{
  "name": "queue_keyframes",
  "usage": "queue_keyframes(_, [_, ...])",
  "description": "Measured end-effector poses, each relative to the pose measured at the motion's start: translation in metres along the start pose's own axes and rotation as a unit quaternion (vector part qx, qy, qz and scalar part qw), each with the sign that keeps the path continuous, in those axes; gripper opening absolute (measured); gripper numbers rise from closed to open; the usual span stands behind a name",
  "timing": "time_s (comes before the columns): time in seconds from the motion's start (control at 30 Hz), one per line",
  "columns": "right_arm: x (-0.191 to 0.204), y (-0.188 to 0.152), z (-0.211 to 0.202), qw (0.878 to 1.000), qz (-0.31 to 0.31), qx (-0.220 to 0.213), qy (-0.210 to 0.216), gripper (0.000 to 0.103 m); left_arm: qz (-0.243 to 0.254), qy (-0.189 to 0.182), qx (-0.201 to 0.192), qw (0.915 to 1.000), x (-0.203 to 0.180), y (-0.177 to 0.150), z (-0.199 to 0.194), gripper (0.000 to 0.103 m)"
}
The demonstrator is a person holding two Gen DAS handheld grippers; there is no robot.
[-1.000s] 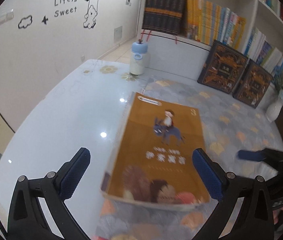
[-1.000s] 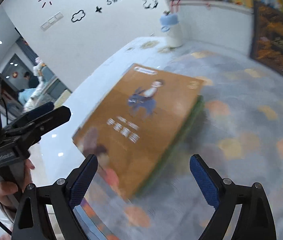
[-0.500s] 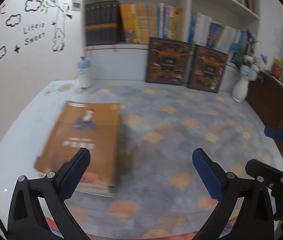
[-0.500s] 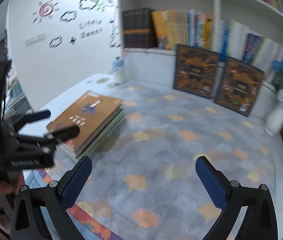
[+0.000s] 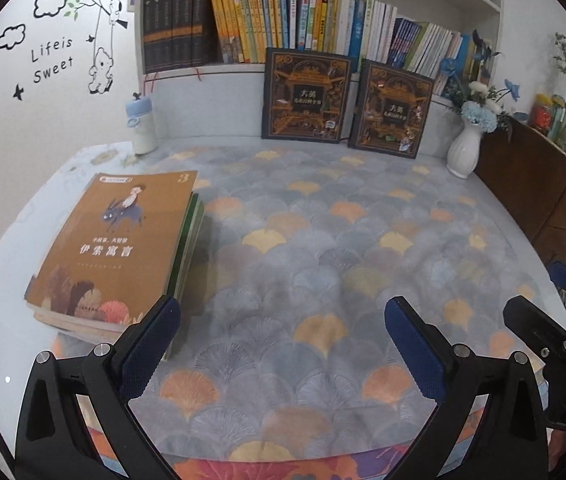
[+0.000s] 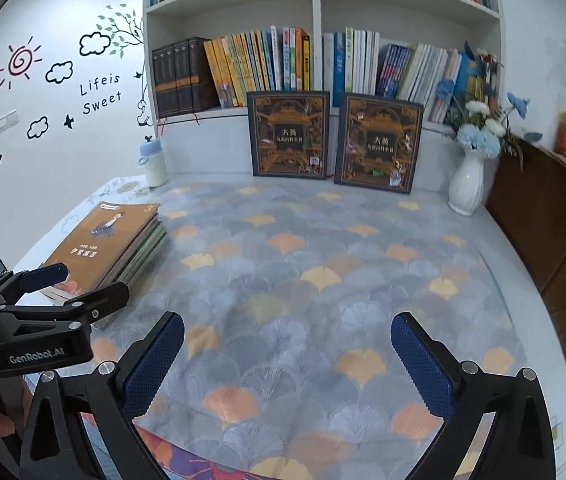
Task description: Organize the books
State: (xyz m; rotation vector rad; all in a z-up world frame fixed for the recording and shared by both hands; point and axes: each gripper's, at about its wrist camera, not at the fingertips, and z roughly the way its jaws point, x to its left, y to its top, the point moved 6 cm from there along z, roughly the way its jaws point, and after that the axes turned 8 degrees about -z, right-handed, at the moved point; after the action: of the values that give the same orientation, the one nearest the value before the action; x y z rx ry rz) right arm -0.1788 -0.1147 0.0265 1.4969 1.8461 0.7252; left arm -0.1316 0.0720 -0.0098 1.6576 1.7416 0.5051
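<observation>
Closest to the cameras are the two tongs. The left gripper (image 5: 282, 320) has its blue pads spread wide with nothing between them. The right gripper (image 6: 287, 336) is spread wide too, and it holds nothing. Both hang over the patterned cloth (image 5: 323, 248) with only the cloth under them, which suggests the person is not reaching for a book right now.

A little farther, on the left side of the table, lies the stack of books (image 5: 119, 248). The top one is orange with a boy on a donkey. The books lie flat, one on top of another, with their edges nearly lined up, so the pile looks tidy. It looks like most of the sorting is done.

Farther back, a small blue-capped bottle (image 5: 141, 126) stands near the wall. Two dark picture books (image 5: 305, 96) lean upright against the low ledge, side by side, likely so their covers can be seen. A white vase (image 5: 465, 148) with blue flowers stands to the right. Behind it all, the shelf (image 5: 347, 12) is packed with standing books.
</observation>
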Motion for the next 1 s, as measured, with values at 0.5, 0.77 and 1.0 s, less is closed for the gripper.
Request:
queue_keyframes(0.5, [0.019,-0.002,0.004,1.0,-0.016,0.007,0.003,0.103,0.0,-0.012,0.012,0.9998,0.002,-0.009,0.003,0.102])
queue_keyframes(0.77, [0.019,-0.005,0.008,1.0,-0.017,0.015,0.004,0.103,-0.004,-0.009,0.018,0.9998,0.002,-0.011,0.005,0.102])
queue_keyframes(1.0, [0.018,-0.005,0.006,1.0,-0.01,0.01,0.007,0.103,-0.003,-0.008,0.014,0.9999,0.002,-0.011,0.003,0.102])
